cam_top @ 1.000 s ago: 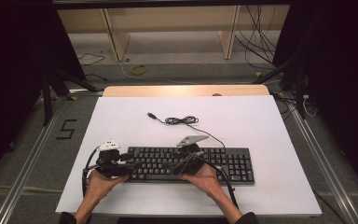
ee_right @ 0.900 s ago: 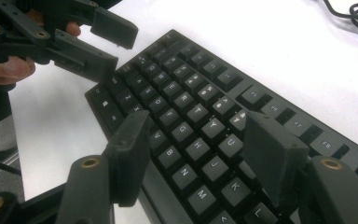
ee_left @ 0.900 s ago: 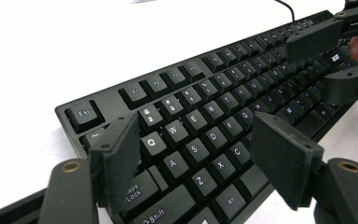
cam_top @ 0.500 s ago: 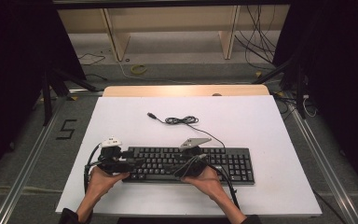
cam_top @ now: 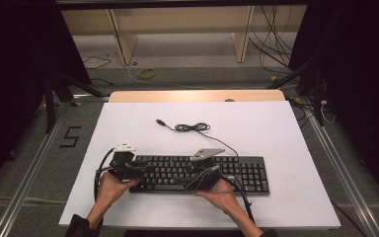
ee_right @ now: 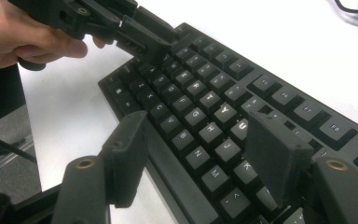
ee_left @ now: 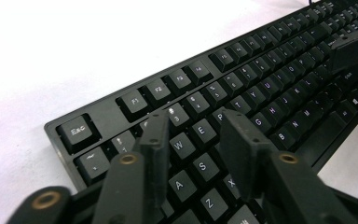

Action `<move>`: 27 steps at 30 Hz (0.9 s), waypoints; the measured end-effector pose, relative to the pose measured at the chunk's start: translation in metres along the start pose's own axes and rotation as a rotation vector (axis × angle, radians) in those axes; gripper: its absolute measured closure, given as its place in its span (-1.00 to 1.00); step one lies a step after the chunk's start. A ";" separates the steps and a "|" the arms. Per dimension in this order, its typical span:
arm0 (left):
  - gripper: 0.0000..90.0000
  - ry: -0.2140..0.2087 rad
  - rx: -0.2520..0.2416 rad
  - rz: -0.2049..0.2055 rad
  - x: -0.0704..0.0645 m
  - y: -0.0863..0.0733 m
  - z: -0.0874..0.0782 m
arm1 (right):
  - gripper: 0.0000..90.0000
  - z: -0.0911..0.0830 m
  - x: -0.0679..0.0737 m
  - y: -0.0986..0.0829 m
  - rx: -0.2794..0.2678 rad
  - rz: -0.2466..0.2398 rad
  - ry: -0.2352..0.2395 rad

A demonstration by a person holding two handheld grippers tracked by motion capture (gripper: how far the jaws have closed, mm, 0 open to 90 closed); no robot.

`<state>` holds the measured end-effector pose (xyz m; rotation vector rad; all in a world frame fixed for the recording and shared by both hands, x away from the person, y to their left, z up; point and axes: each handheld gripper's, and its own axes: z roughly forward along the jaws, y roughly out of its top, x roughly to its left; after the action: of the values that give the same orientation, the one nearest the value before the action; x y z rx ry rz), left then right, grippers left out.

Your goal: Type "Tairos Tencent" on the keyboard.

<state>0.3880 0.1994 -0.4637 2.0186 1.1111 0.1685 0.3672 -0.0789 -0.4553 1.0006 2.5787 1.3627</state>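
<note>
A black keyboard (cam_top: 237,173) lies at the near middle of the white table top (cam_top: 276,123); its cable (cam_top: 192,127) coils behind it and ends in a loose plug. My left gripper (cam_top: 143,170) hovers over the keyboard's left end. In the left gripper view it (ee_left: 196,121) is open, low above the number and W/E keys (ee_left: 200,130), with nothing in it. My right gripper (cam_top: 188,180) is over the middle keys. In the right gripper view it (ee_right: 198,123) is open, one jaw above the J/K keys (ee_right: 223,149), the other past the front edge.
A hand (ee_right: 28,42) holds the left gripper (ee_right: 140,32) at the far end of the right gripper view. The table's near edge (cam_top: 197,224) is close behind both hands. Wooden shelving legs (cam_top: 242,39) and cables lie on the floor beyond the table.
Both grippers have drifted slightly to the right along the keyboard. The keyboard and its cable have not moved.
</note>
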 end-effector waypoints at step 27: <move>0.98 0.000 0.072 0.069 -0.011 0.011 0.024 | -0.18 -0.006 0.002 -0.006 -0.017 -0.002 0.008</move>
<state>0.3996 0.1735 -0.4693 2.1221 1.0618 0.1657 0.3603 -0.0849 -0.4556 0.9920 2.5684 1.3891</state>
